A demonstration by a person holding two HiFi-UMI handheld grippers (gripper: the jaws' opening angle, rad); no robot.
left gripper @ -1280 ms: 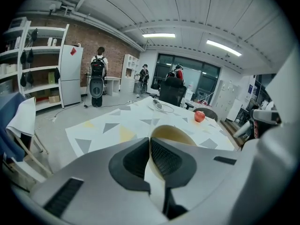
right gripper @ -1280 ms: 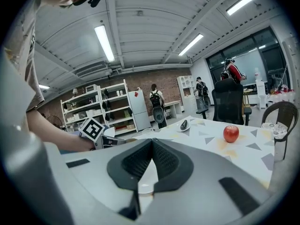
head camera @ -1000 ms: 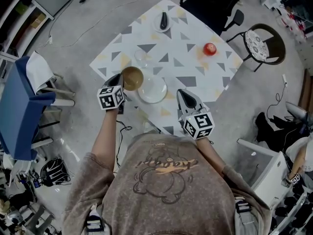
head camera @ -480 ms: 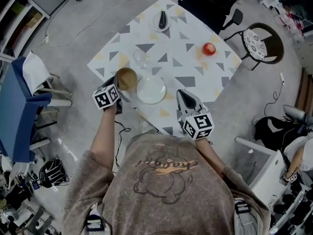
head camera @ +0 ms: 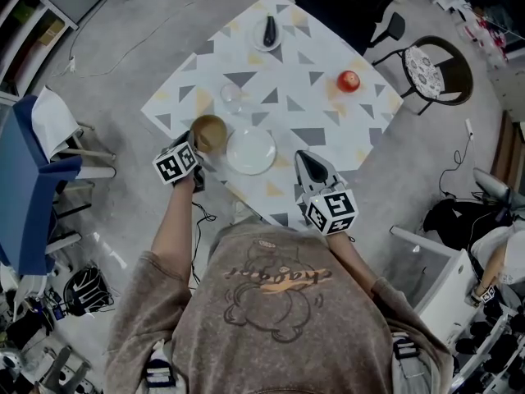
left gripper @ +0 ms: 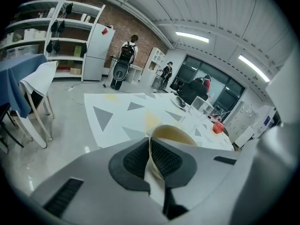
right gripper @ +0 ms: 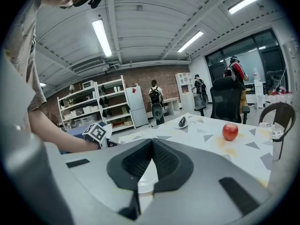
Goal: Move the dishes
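A brown bowl (head camera: pixel 209 132) hangs at the left edge of the triangle-patterned table (head camera: pixel 320 105). My left gripper (head camera: pixel 197 142) is shut on its near rim, and in the left gripper view the rim (left gripper: pixel 173 134) runs between the closed pads. A clear glass plate (head camera: pixel 251 151) lies just right of the bowl. My right gripper (head camera: pixel 303 158) hovers by the table's near edge, right of the plate and apart from it. It is shut with nothing in it (right gripper: pixel 152 144).
A drinking glass (head camera: pixel 231 94) stands behind the bowl. A red apple (head camera: pixel 349 80) sits at the right, and a small plate with a dark object (head camera: pixel 269 33) at the far corner. A round chair (head camera: pixel 443 72) and a blue draped chair (head camera: pixel 33 179) flank the table.
My left gripper has carried the bowl a little to the left, away from the glass plate. The right gripper has stayed where it was.
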